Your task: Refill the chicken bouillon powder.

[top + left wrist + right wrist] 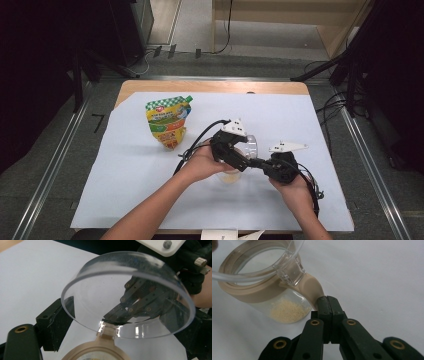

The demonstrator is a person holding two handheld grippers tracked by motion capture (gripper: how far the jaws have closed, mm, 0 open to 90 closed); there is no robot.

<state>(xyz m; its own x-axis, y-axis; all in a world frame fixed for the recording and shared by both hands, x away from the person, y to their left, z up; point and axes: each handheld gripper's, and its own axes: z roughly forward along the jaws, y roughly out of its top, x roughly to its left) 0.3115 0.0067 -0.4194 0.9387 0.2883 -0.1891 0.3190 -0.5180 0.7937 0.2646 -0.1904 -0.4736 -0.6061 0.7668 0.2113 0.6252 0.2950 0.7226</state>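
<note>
My right tool (327,300) is clamped tight on the beige tab (312,288) of the jar (274,300), which stands on the white-covered table (125,170) near its middle with pale grains at its bottom. My left tool (231,150) straddles the hinged clear lid (130,295), tipped up; I cannot tell whether it grips. A colourful pouch (169,120) stands beyond, well apart.

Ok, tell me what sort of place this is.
Probably a lab or studio set up for recording, not a kitchen. A wooden table under a pale sheet stands between metal floor rails, with cables trailing over the floor and dark equipment stands around it.
</note>
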